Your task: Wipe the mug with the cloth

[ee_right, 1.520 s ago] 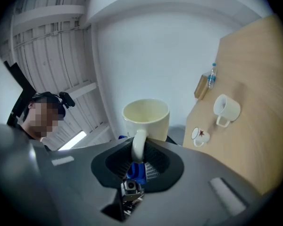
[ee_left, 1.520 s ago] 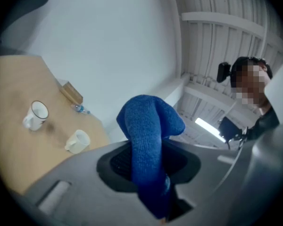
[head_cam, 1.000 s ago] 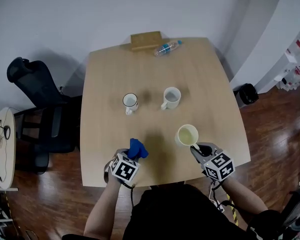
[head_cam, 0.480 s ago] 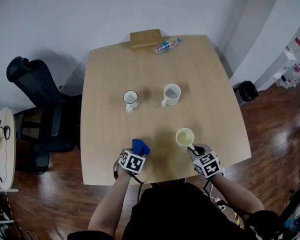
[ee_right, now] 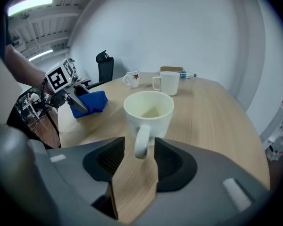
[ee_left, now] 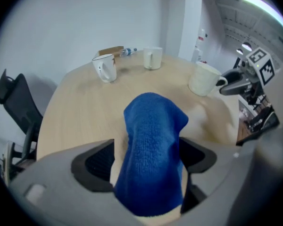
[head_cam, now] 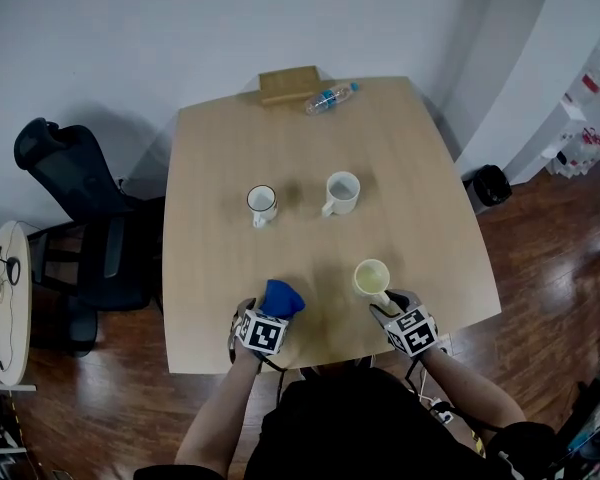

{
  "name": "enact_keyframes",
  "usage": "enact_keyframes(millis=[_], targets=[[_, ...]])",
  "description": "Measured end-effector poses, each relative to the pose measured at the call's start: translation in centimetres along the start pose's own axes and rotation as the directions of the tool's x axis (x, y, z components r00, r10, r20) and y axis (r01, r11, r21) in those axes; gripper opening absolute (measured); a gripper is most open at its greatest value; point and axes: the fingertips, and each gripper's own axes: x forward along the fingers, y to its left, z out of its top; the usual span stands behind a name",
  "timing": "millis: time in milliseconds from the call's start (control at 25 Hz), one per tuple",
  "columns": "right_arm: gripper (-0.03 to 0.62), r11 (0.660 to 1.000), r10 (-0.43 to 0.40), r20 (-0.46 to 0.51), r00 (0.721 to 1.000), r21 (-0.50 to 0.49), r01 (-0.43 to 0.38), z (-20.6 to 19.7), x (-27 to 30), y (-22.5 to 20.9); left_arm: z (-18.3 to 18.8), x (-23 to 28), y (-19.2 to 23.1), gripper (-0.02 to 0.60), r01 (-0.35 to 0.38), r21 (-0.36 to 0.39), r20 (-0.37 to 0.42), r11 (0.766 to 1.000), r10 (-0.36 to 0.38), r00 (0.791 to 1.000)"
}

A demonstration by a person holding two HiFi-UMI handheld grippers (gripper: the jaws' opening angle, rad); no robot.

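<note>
Left gripper (head_cam: pixel 270 315): was at the near edge of the table (head_cam: pixel 310 148), left of centre. Jaws were opening, pads spread apart.
Between left jaws: the cloth (head_cam: pixel 281 296). Bare tabletop showed between the left pad and the cloth; contact at the right pad could not be determined.
Cloth: blue, bunched into an upright hump, resting on the table well left of the mug (head_cam: pixel 371 277).
Right gripper (head_cam: pixel 388 308): was at the near edge, right of centre. Jaws were opening, pads spread apart.
Between right jaws: the mug's handle (ee_right: pixel 141 142), with a gap visible on each side; neither pad pressed on it.
Mug: cream, upright on the table just ahead of the right gripper, handle turned toward that gripper.
Other items on table: a rimmed mug (head_cam: pixel 261 203) and a white mug (head_cam: pixel 342 192) stood upright side by side at mid-table, apart from each other; a bottle (head_cam: pixel 330 96) lay on its side at the far edge beside a wooden block (head_cam: pixel 289 83).
Surroundings: a black chair (head_cam: pixel 70 218) stood left of the table.
</note>
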Motion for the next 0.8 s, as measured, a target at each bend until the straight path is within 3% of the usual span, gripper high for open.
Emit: enact_keyframes(millis=[280,440,520,600,720,800], targets=[[0.199,0.991,-0.089,0.016,0.996,0.100,0.087,-1.5,-3.6,-0.4,-0.6,-6.7,2.0,0.430,0.025,-0.148,0.201,0.989,0.005,0.980],[0.187,0.967,-0.131,0.027,0.991,0.223,0.122,-3.2,-7.4,0.2,-4.6,-9.9,3.6,0.417,0.054,-0.332,0.294,0.942,0.049,0.955],[0.136,0.950,-0.148,0.060,0.987,0.285,0.125,-3.4,-9.7,0.5,-6.7,-11.6,3.8,0.353,0.043,-0.391,0.309,0.919,0.087,0.947],[0.033,0.935,-0.150,0.118,0.982,0.339,0.102,-3.2,-12.3,0.8,-8.3,-14.0,3.1,0.240,0.017,-0.420,0.336,0.907,0.138,0.932],[0.006,0.920,-0.130,0.241,0.962,0.392,0.026,-2.2,-16.3,1.7,-8.9,-18.7,0.4,0.104,-0.004,-0.436,0.426,0.900,0.210,0.880],[0.006,0.918,-0.109,0.327,0.939,0.394,-0.031,-1.6,-18.8,2.8,-8.3,-21.5,-2.7,0.052,0.008,-0.416,0.490,0.909,0.218,0.844]])
